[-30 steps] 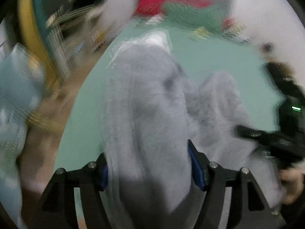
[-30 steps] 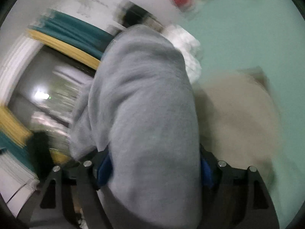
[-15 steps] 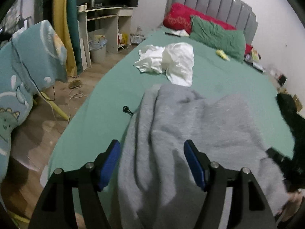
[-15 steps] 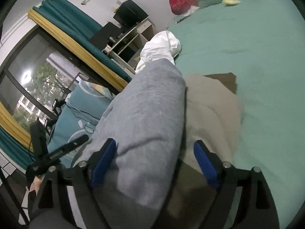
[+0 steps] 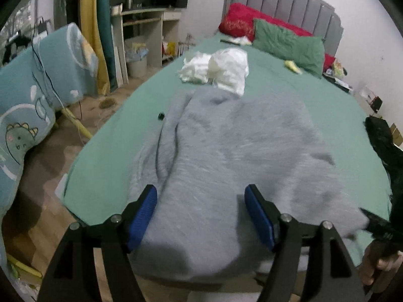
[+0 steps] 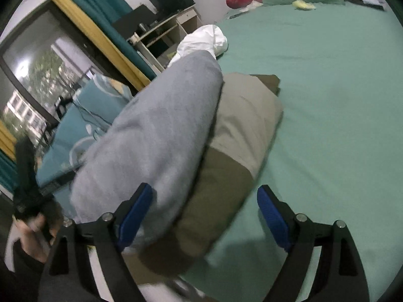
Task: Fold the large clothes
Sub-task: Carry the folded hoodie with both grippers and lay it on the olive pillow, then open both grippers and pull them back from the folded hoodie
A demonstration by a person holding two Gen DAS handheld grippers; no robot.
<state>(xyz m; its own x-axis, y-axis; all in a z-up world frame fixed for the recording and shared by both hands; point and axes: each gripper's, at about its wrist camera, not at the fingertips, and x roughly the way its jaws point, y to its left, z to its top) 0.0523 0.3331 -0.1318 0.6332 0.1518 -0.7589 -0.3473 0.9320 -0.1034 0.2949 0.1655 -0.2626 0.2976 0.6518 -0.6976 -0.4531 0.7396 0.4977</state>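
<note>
The left gripper (image 5: 201,216) has its blue pads wide apart, and its jaws have just been opening. The grey sweater (image 5: 226,166) lies between the pads, but they do not press on it. The right gripper (image 6: 205,220) is wide open too. Its jaws opened more a moment ago and then stopped, and it holds nothing. Its left pad is just beside the sweater's edge.

The sweater is big, soft and fuzzy. It lies spread on the green bed (image 5: 335,110), at the end nearest the grippers, with a few long folds on one side. In the right wrist view it looks like a thick roll. It rests partly on a tan and olive cloth (image 6: 234,151), so part of that cloth is hidden.

The near edge of the sweater is cut off behind the gripper arms and is blurry. A hand (image 6: 32,236) beside the sweater holds a black handle, also blurry.

Past the sweater lies a white crumpled cloth (image 5: 221,70). Farther still are a green pillow (image 5: 287,45) and a red pillow (image 5: 239,22)
</note>
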